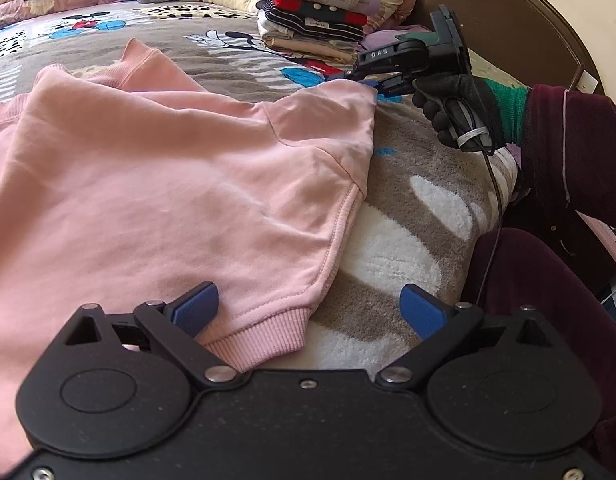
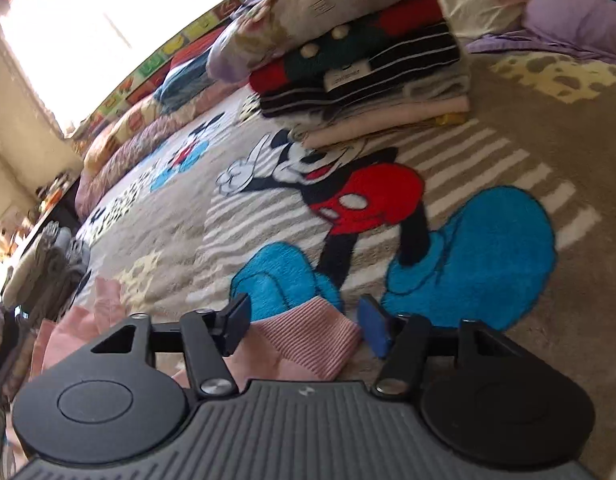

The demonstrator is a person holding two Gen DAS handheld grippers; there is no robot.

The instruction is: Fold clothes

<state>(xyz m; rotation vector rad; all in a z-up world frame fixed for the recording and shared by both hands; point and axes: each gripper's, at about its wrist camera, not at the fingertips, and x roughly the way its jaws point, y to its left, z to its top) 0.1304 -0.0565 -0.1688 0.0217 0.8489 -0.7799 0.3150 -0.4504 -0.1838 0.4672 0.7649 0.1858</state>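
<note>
I had the pink sweatshirt (image 1: 167, 184) spread on the Mickey blanket (image 2: 488, 128), left tongs (image 1: 308, 308) wide open over its ribbed cuff (image 1: 259, 340), right tongs (image 2: 303, 326) loosely open around the other cuff (image 2: 303, 340), ready to fold the sleeves in.

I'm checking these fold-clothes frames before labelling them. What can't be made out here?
- Pink sweatshirt: cut off by the left edge of the left wrist view; the left tool body covers its near hem.
- Right tool: in the right wrist view a ribbed cuff lies between its pads; contact unclear.
- Folded stack: blurred in the right wrist view; label unreadable.
- Window: overexposed.
</note>
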